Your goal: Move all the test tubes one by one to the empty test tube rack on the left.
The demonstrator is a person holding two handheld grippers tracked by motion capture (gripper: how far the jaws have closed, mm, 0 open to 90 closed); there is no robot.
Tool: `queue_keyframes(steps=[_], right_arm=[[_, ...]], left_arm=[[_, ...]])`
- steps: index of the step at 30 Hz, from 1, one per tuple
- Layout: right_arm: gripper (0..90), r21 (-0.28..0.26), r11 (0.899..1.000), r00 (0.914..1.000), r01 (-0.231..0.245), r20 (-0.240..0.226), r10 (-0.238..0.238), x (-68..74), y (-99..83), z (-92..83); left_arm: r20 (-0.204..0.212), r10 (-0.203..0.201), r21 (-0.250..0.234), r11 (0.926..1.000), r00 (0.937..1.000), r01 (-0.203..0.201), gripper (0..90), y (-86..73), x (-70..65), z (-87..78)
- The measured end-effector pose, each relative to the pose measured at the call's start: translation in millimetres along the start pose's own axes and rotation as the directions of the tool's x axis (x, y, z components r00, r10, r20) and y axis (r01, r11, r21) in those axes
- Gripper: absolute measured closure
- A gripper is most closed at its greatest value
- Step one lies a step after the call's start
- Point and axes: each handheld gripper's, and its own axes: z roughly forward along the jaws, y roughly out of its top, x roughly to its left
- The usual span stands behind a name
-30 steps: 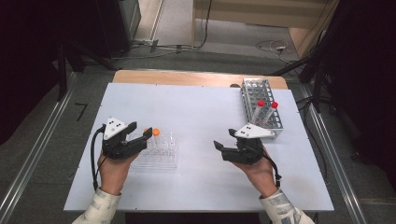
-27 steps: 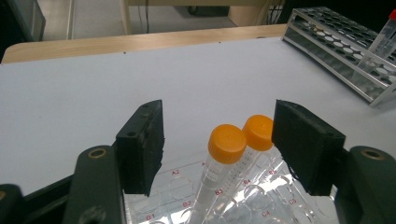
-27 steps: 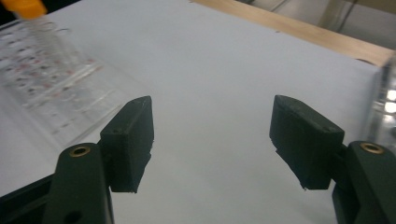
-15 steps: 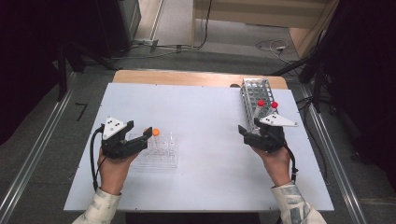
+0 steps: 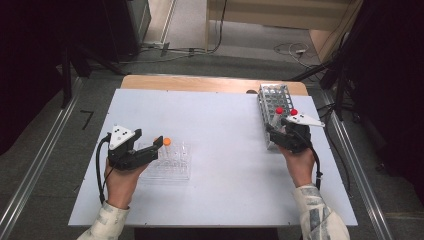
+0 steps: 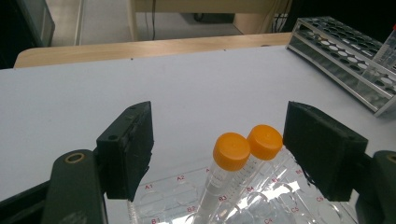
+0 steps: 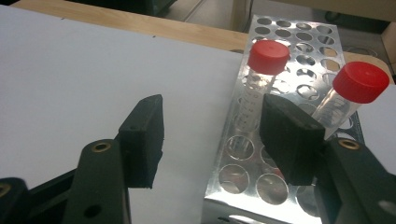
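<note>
Right hand-held gripper (image 5: 276,134) moved to metal rack (image 5: 274,97), jaws narrowing, nothing pinched; left hand-held gripper (image 5: 150,150) spreading wider.

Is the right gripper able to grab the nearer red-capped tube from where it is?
Probably yes. The right gripper is open beside the metal rack, and the nearer red-capped tube stands just ahead between the jaws, with nothing blocking it.

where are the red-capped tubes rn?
Both red-capped tubes stand in the metal rack at the table's right edge in the high view, at its near end, just ahead of the right claw.
</note>
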Motion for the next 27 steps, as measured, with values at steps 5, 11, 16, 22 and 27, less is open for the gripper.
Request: queue_keyframes(steps=[5,11,16,22,27], right_arm=[[46.6,-0.009,1.000,0.9996,-0.015,0.025,0.016,-6.9,0.6,8.7],[54.0,0.001,0.999,0.9976,-0.034,0.060,0.034,-11.9,-0.7,23.2],[59.3,-0.011,0.999,0.9961,-0.045,0.076,0.045,-13.4,-0.6,30.7],[64.3,0.001,0.999,0.9952,-0.054,0.082,0.054,-14.6,-1.0,37.2],[70.9,0.005,0.998,0.9956,-0.059,0.074,0.058,-15.6,-1.3,38.8]], left_arm=[[-0.001,-0.001,0.000,1.0000,1.0000,0.001,25.1,0.2,0.4,-0.2],[0.002,0.002,0.006,1.0000,1.0000,-0.002,25.0,-0.2,-0.5,0.7],[0.003,0.003,0.005,1.0000,1.0000,-0.003,25.0,-0.2,-0.7,0.5],[0.006,0.003,0.010,0.9999,1.0000,-0.003,24.7,-0.1,-0.8,1.1],[0.004,0.001,0.013,0.9999,1.0000,-0.001,23.8,-0.4,-1.2,2.2]])
